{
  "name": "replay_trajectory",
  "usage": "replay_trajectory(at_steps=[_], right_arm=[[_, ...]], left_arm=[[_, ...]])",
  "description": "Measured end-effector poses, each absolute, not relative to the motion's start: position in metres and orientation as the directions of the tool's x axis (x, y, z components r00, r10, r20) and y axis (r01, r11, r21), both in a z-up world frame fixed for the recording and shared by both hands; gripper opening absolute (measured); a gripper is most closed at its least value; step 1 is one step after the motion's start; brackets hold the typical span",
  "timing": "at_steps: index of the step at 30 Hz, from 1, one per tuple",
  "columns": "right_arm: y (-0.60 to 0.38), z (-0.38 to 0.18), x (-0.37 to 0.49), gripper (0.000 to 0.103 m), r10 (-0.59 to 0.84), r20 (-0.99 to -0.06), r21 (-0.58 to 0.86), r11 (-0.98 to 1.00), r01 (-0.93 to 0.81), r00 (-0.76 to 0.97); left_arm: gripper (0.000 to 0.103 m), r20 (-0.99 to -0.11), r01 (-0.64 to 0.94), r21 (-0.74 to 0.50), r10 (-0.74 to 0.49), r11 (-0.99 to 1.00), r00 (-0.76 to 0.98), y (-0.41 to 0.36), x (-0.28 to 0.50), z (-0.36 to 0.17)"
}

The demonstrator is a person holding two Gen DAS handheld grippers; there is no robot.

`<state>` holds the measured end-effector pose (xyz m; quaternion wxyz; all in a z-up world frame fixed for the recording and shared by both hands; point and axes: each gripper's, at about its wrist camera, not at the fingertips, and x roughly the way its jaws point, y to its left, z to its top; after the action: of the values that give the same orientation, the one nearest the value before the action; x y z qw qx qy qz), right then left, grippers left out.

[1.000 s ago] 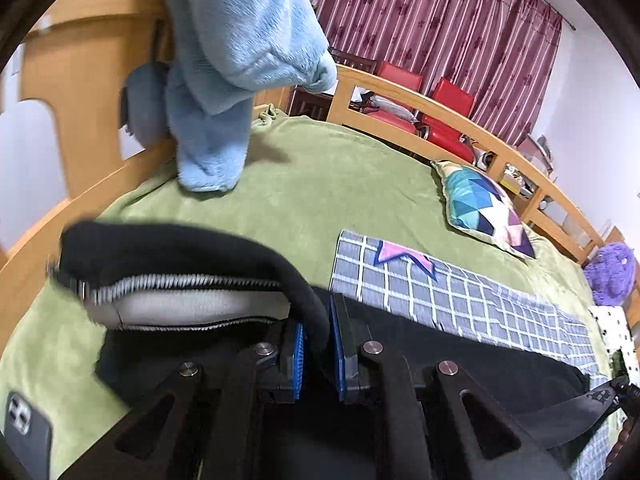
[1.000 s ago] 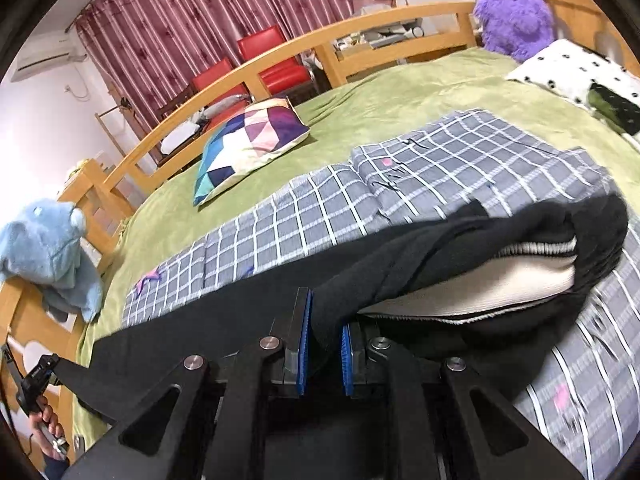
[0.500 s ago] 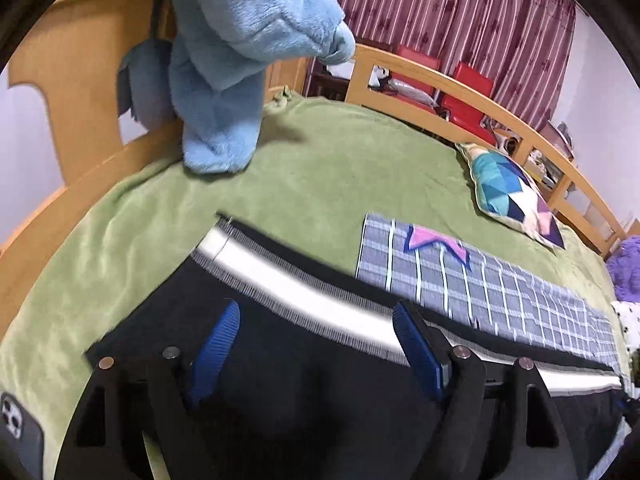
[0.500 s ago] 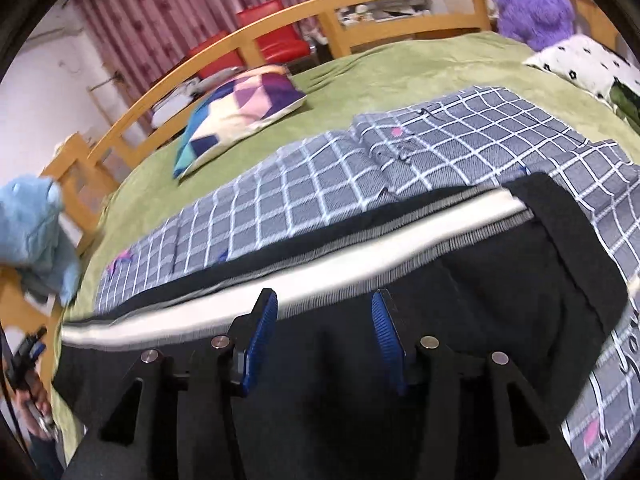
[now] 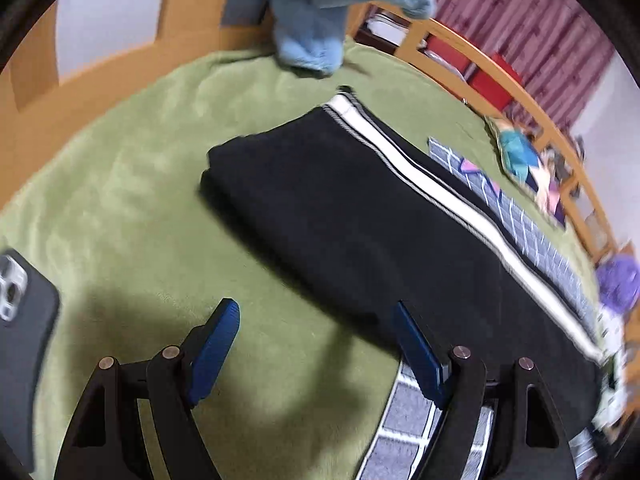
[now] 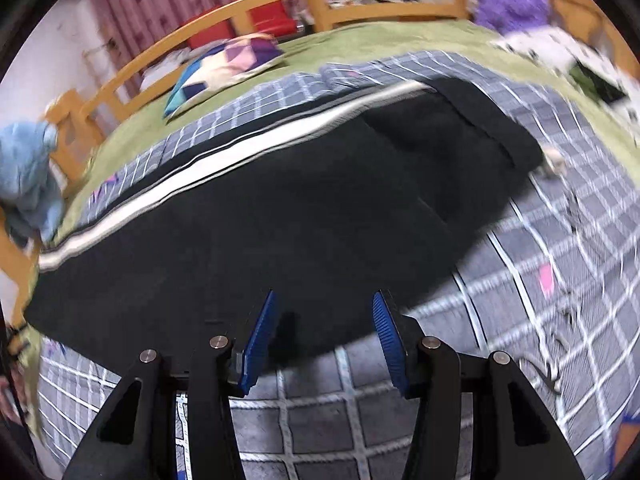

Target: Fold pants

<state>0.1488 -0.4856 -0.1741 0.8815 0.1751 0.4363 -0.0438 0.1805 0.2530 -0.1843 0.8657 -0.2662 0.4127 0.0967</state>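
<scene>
- On the green bedspread: black pants lie flat, white side stripe along the far edge, partly over a grey checked sheet.
- Left gripper: jaws spread wide, empty, just short of the pants' near edge.
- Right gripper: jaws apart, empty, at the near hem.
- Phone near left; blue plush far.

I see the pants lying flat on the bed; behind them lies a cushion, left of them a phone.
</scene>
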Motion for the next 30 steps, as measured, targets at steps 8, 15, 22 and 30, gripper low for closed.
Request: replay_trajectory(at_steps=[8,15,22,30], right_arm=[[-0.536,-0.191,0.135,0.055,0.103,-0.740,0.440,0.822,0.362,0.665],[-0.573,-0.213,0.155,0.060,0.141,-0.678,0.578,0.709,0.404,0.721],[-0.570,-0.215,0.204,0.043,0.099,-0.705,0.534,0.725,0.434,0.702],[-0.577,-0.142,0.187,0.013,0.114,-0.648,0.542,0.764,0.351,0.753]], left_arm=[[0.077,-0.700,-0.424,-0.528,-0.094,0.736,0.708,0.289,0.204,-0.208],[0.076,-0.686,-0.424,-0.521,-0.067,0.740,0.725,0.289,0.221,-0.211],[0.023,-0.705,-0.455,-0.495,-0.037,0.740,0.708,0.285,0.247,-0.204],[0.010,-0.647,-0.335,-0.539,-0.126,0.773,0.752,0.278,0.210,-0.141]])
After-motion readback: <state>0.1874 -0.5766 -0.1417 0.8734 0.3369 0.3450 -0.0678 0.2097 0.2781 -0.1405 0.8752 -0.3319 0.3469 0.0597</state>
